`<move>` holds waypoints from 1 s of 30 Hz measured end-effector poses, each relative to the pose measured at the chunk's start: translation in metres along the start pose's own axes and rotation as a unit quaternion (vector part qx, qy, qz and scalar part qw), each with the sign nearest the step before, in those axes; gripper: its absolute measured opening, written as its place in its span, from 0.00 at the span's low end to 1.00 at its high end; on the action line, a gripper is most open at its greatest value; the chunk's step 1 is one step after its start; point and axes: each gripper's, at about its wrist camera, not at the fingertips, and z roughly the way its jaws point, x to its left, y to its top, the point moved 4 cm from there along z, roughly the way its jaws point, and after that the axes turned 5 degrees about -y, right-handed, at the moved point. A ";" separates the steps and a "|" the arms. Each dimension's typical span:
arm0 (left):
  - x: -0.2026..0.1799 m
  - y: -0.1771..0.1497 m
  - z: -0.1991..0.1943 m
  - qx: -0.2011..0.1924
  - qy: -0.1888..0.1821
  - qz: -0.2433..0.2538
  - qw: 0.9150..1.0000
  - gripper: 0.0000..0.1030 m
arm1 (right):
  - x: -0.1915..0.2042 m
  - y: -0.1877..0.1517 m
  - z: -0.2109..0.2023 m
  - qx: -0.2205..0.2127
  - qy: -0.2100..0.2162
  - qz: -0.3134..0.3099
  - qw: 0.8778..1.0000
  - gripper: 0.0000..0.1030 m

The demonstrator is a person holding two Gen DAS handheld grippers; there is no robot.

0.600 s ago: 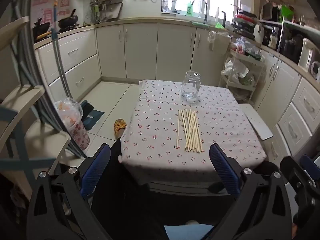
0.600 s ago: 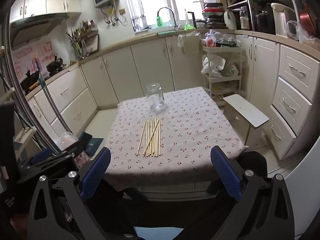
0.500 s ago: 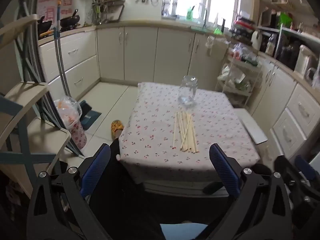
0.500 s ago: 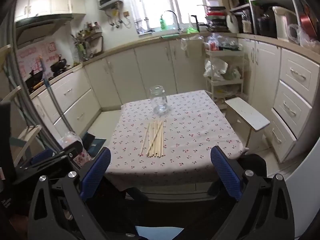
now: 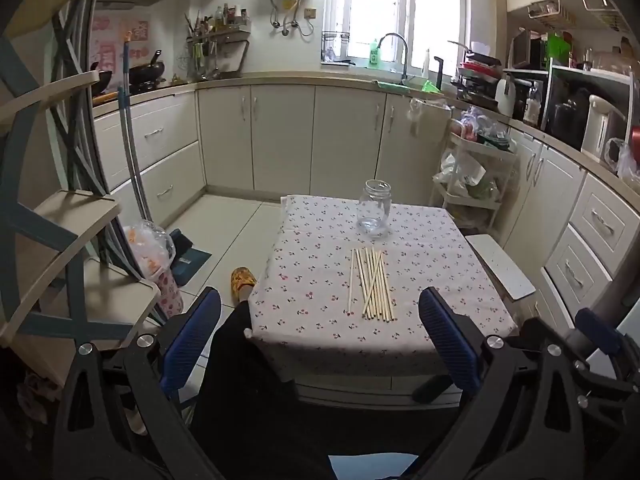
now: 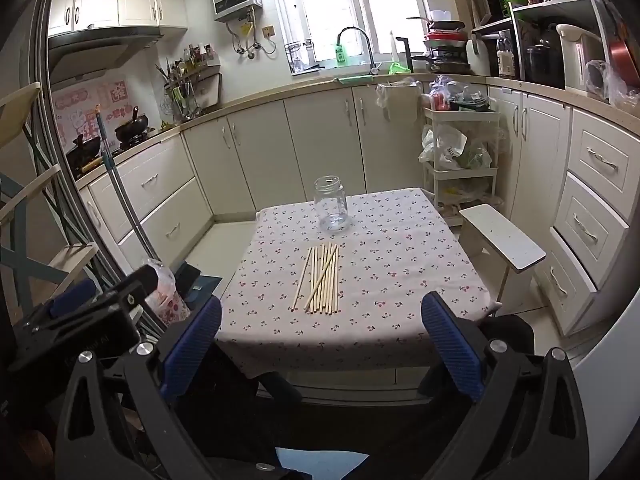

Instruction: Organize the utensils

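Observation:
Several pale wooden chopsticks [image 5: 372,283] [image 6: 320,278] lie side by side on a small table with a cherry-print cloth [image 5: 312,256] [image 6: 400,264]. Behind them an empty clear glass jar [image 5: 374,208] [image 6: 330,204] stands upright. My left gripper [image 5: 320,332] is held back from the table's near edge, jaws wide open with nothing between the blue pads. My right gripper [image 6: 320,332] is also open and empty, short of the table. The left gripper's body [image 6: 80,320] shows at the right wrist view's lower left.
A white stool [image 5: 500,266] [image 6: 502,236] stands right of the table, with a trolley of bags [image 6: 456,152] behind it. Kitchen cabinets [image 5: 280,140] line the back and right walls. A wooden shelf unit [image 5: 60,240] and a bagged container [image 5: 154,256] stand on the left. A dark-trousered leg and a yellow slipper [image 5: 242,280] are beside the table.
Both grippers have pulled back and risen; the table, chopsticks and jar now look smaller and farther away. Both stay open and empty.

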 end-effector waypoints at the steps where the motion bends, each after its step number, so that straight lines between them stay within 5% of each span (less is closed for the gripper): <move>1: 0.001 0.000 -0.001 0.001 0.001 -0.001 1.000 0.93 | 0.000 0.001 0.000 0.001 0.001 0.000 1.000 0.93; 30: 0.002 -0.001 0.002 0.005 0.000 -0.013 1.000 0.92 | 0.010 0.000 -0.012 -0.002 0.050 -0.021 0.999 0.93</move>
